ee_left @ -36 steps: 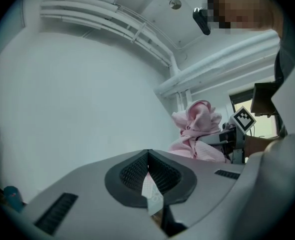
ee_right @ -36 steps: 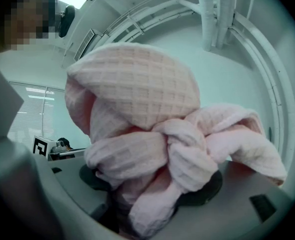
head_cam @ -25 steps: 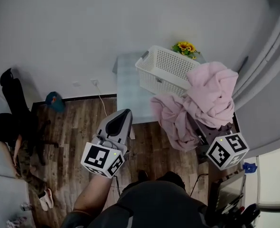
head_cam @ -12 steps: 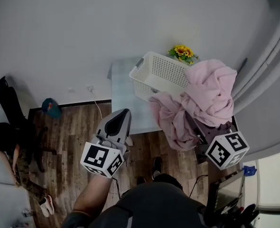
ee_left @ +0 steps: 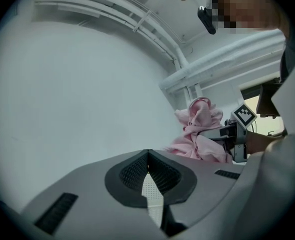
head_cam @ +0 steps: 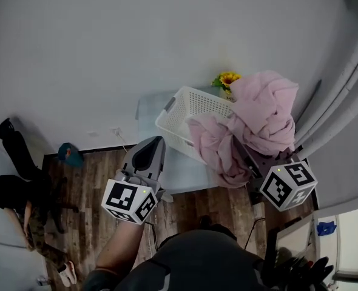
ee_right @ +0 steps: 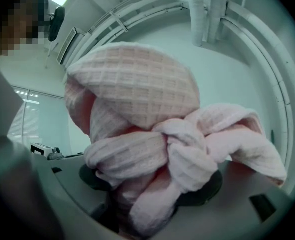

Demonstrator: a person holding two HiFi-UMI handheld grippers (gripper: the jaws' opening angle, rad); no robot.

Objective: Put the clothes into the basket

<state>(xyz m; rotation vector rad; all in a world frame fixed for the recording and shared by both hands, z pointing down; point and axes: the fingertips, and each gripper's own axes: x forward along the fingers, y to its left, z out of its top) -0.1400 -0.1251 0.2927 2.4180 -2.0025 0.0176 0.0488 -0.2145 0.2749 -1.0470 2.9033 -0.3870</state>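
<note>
Your right gripper jaws clench the pink clothes high, likely to clear the basket; your left gripper idles, jaws together.

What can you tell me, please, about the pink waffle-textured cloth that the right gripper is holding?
The pink waffle-textured cloth is a soft, crumpled bundle of pale pink fabric with a small square weave. It is clamped between the jaws of the right gripper and held in the air, its folds twisted together at the grip. One fold hangs lower, in front of the white perforated plastic basket; whether they touch is unclear.
</note>
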